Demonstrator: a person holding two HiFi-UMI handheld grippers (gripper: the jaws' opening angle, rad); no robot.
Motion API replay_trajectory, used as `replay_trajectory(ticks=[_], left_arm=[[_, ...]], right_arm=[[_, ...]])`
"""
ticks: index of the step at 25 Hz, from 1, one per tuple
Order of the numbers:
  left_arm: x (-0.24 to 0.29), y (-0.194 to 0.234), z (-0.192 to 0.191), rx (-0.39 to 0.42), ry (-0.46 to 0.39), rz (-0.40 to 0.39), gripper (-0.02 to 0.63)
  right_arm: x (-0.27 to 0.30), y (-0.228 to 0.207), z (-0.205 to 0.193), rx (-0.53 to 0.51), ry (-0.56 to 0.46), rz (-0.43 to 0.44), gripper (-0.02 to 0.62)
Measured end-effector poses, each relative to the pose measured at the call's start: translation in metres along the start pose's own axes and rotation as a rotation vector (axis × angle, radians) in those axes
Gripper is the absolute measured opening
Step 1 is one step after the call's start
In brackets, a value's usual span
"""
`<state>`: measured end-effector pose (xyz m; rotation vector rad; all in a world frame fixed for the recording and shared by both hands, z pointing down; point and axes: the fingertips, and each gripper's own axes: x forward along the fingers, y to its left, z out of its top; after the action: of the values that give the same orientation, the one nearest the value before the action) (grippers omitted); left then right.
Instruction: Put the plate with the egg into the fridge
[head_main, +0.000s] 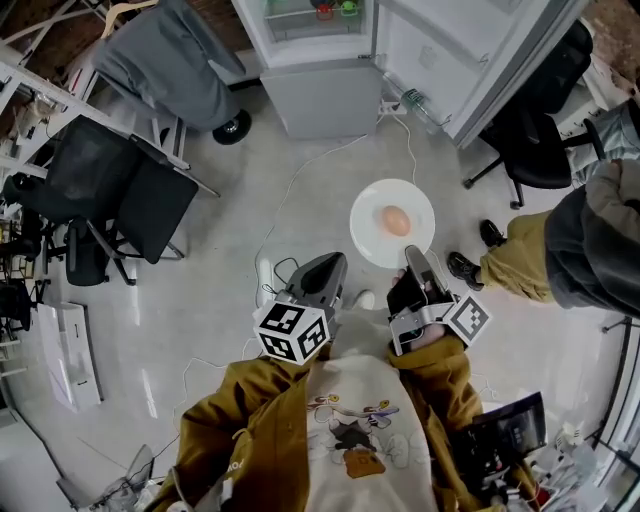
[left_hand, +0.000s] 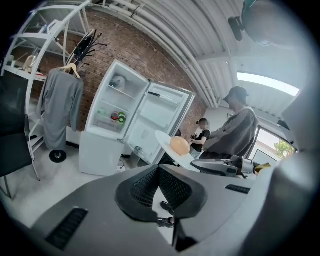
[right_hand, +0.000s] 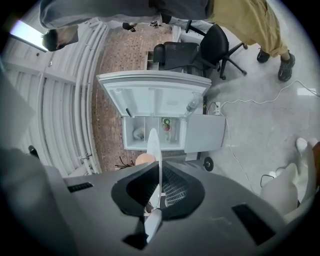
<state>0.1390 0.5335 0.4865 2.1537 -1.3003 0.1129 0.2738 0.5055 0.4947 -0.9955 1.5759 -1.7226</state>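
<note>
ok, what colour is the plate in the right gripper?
Plain white, no pattern. The plate shows best in the head view, with a tan egg on it.

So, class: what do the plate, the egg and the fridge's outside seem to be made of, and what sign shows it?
The plate is plain white, smooth, thin-rimmed: glazed ceramic or melamine, I can't tell which. The egg has a tan, matt shell, like a real one. The fridge shows flat white panels with soft sheen, probably painted sheet metal.
</note>
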Motion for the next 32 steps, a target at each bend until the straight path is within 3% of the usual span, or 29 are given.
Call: replay_trajectory(ticks=[8, 15, 25, 32], left_arm=[[0.015, -0.001, -0.004, -0.022, 0.004, 0.020, 0.008], [0.042, 0.026, 0.010, -0.036, 0.027, 0.024, 0.008], [0.089, 0.098, 0.082, -0.029, 0.016, 0.001, 0.008], [0.107, 0.159, 0.132, -0.038, 0.008, -0.003, 0.008]], right_arm=[[0.002, -0.011, 0.015, 0.017, 0.016, -0.017, 0.014], [0.040, -0.019, 0.022, 0.038, 0.019, -0.042, 0.014], [0.144, -0.002, 0.038, 0.043, -0.012, -0.031, 0.014], [0.222, 0.015, 0.026, 0.027, -0.010, -0.049, 0.014]])
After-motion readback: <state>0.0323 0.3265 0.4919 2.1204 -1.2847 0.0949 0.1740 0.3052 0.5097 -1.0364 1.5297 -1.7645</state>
